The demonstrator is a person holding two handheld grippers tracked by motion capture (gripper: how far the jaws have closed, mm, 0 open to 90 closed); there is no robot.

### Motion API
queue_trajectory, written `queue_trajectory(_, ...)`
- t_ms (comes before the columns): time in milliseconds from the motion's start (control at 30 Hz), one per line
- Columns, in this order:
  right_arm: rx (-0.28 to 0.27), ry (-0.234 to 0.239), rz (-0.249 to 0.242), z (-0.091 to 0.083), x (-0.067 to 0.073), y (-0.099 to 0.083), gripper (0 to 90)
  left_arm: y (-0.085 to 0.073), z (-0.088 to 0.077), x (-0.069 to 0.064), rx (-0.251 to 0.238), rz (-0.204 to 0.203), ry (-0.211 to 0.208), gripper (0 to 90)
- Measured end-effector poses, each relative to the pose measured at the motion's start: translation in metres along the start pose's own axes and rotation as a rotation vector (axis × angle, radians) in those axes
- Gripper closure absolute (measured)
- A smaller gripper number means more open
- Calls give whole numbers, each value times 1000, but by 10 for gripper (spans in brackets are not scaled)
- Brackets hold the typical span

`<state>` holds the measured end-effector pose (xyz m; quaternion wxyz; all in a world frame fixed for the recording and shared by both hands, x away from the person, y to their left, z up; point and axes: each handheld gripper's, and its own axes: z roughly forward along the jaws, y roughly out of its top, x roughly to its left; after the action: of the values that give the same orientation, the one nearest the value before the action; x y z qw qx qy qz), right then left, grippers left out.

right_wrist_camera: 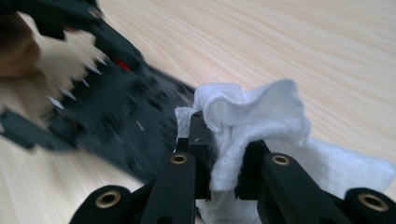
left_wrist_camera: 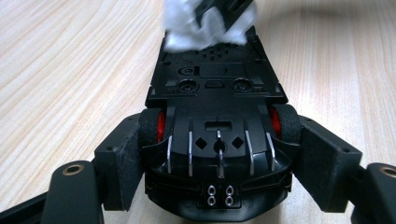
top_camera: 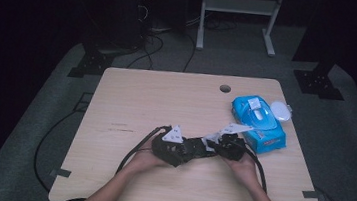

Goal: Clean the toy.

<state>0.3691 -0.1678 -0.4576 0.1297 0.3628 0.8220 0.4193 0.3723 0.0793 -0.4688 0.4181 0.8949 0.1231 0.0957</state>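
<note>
A black toy car [left_wrist_camera: 217,107] with red wheel hubs lies belly-up, its underside facing the left gripper view. My left gripper [left_wrist_camera: 219,158] is shut on it, one pad pressing each side at the wheels. My right gripper [right_wrist_camera: 226,168] is shut on a crumpled white wipe [right_wrist_camera: 261,112], which touches the far end of the car [right_wrist_camera: 126,116]. In the high view both grippers meet over the table's front middle: left gripper [top_camera: 184,150], car [top_camera: 196,146], wipe [top_camera: 208,143], right gripper [top_camera: 214,145].
A blue pack of wipes [top_camera: 259,121] lies at the right of the wooden table [top_camera: 166,99], with a small white oval object [top_camera: 281,110] beside it. A cable hole [top_camera: 225,88] is near the far edge. Cables trail from both grippers toward the front.
</note>
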Motion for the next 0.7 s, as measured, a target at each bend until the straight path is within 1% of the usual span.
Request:
queue_trajectory(67,-6,3,-19,7,5,6,792,-1,0,1,-4,-4,-3,247)
queue_trajectory(100,-4,0,-21,8,5,8,790,-1,-1,1,-2,-5,-4,247)
queue_trajectory(167,6,-29,-19,9,-2,8,787,-2,-2,2,-6,-11,-6,247)
queue_trajectory(200,7,-32,-3,8,-9,5,784,-2,-2,2,-4,-13,-6,247)
queue_trajectory(233,5,-22,42,5,-18,1,785,-2,-3,2,-2,-13,-6,247)
queue_trajectory(267,15,-45,63,1,-26,-5,786,-2,-3,2,-2,-13,-6,247)
queue_trajectory(300,13,-44,80,-2,-30,-8,791,-2,-3,2,-2,-13,-6,247)
queue_trajectory(333,15,-38,109,-5,-33,-13,792,-2,-3,2,-1,-11,-6,247)
queue_trajectory(367,15,-38,111,-9,-34,-16,792,-2,-3,3,-1,-13,-7,247)
queue_trajectory(433,17,-15,110,-14,-31,-20,793,-2,-2,3,-1,-14,-5,246)
queue_trajectory(533,23,23,86,-16,-22,-18,792,-1,-1,4,0,-17,2,246)
queue_trajectory(600,18,70,72,-14,-15,-13,792,-1,1,4,4,-19,6,246)
queue_trajectory(700,23,95,47,-10,-8,-7,792,-2,1,5,13,-28,9,245)
